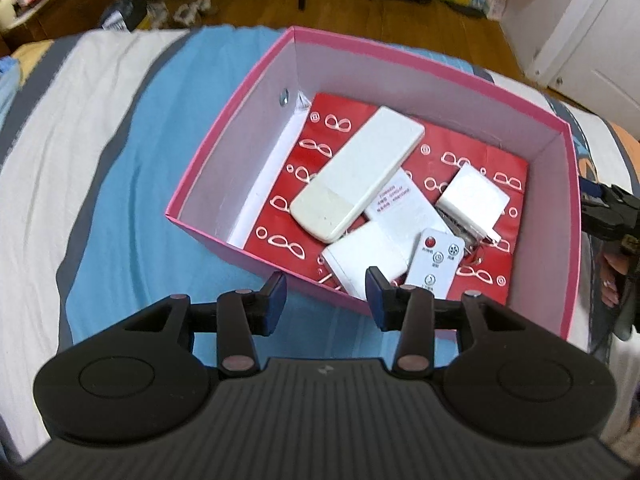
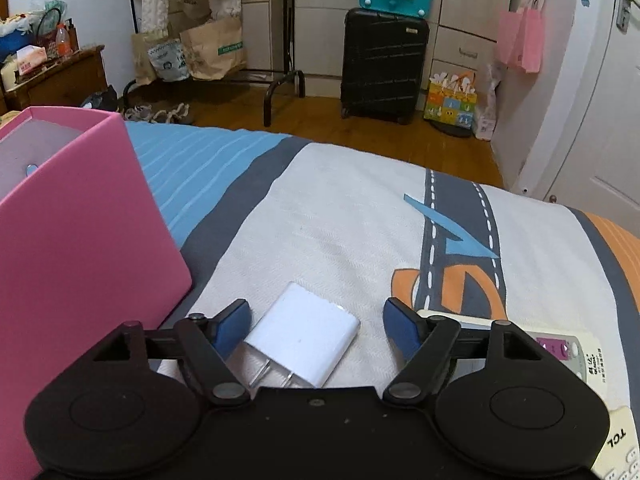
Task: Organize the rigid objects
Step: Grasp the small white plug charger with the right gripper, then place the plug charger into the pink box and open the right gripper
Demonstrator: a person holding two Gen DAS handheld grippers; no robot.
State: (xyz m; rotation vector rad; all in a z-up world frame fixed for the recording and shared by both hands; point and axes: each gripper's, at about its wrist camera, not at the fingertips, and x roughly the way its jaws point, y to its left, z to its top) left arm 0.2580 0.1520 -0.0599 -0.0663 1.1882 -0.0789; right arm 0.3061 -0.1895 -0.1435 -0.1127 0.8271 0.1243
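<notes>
A lived-in bedroom at home: patterned bed cover (image 2: 340, 220) underfoot, wooden floor (image 2: 320, 116), black suitcase (image 2: 384, 64) against wardrobe doors (image 2: 460, 20), clothes rack (image 2: 280, 40) with paper bags (image 2: 216, 48), pink gift bags (image 2: 524, 40) hanging by the door

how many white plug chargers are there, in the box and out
3, maybe more hidden: two in the pink box, right charger and near charger; bed charger lies between the right gripper's fingers.

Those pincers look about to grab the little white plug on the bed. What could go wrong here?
The white charger lies tilted between the right gripper's open fingers, so closing might twist it or pinch its prongs. The bedspread is soft, so a press could sink it. The pink box stands close on one side and a remote on the other; either could get bumped.
</notes>
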